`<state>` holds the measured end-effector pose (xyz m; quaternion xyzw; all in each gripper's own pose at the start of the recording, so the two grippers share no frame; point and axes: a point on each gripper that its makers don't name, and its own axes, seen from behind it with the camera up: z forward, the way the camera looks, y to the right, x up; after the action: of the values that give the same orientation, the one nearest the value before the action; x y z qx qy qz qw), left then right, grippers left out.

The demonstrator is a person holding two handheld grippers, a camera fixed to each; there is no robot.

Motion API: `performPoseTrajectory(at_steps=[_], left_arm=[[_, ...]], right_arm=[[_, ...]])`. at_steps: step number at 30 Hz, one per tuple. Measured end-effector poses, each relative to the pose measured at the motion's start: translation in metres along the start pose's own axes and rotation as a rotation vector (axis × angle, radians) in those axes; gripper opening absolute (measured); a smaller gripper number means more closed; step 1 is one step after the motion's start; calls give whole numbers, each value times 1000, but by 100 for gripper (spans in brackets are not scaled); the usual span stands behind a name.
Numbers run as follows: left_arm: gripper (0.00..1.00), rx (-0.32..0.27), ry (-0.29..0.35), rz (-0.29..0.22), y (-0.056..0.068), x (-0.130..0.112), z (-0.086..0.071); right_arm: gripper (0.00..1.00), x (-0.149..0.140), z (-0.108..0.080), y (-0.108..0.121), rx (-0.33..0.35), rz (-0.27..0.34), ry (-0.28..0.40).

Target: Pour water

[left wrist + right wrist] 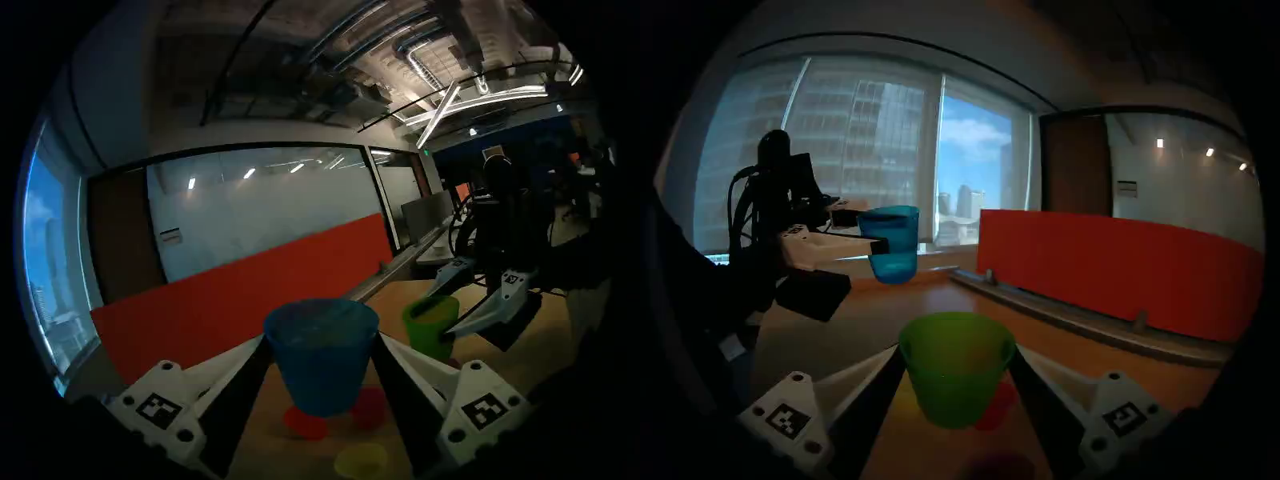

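A blue cup (pixel 322 356) stands upright between the fingers of my left gripper (pixel 322 364), which is shut on it above the table. In the right gripper view that blue cup (pixel 893 243) hangs at the left, held by the left gripper (pixel 880 244). A green cup (pixel 957 366) sits upright in my right gripper (pixel 957 376), shut on it. From the left gripper view the green cup (pixel 431 324) appears to the right, held by the right gripper (pixel 458 316). Whether either cup holds water I cannot tell.
A wooden table (pixel 872 320) lies below both cups, with red (pixel 306 422) and yellow (pixel 361 460) round discs on it. An orange partition (pixel 1120 268) borders the table's far side. Large windows (pixel 864 152) stand behind.
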<state>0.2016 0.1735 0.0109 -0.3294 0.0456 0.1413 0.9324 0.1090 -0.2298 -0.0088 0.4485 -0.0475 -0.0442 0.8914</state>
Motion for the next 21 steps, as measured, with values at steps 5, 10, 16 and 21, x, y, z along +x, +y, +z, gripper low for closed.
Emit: performPoseTrajectory(at_steps=[5,10,16,21], left_arm=[[85,13,8,53,-4,9,2],[85,28,10,130,-7,18,4],[85,40,11,200,-9,29,6],[85,43,13,244,-10,37,10]], right_arm=[[91,-2,5,-8,20,-1,-3],[91,-4,9,-16,44,3,-6],[91,-6,14,-25,70,0,-14],[91,-6,18,-34,91,-3,-17]])
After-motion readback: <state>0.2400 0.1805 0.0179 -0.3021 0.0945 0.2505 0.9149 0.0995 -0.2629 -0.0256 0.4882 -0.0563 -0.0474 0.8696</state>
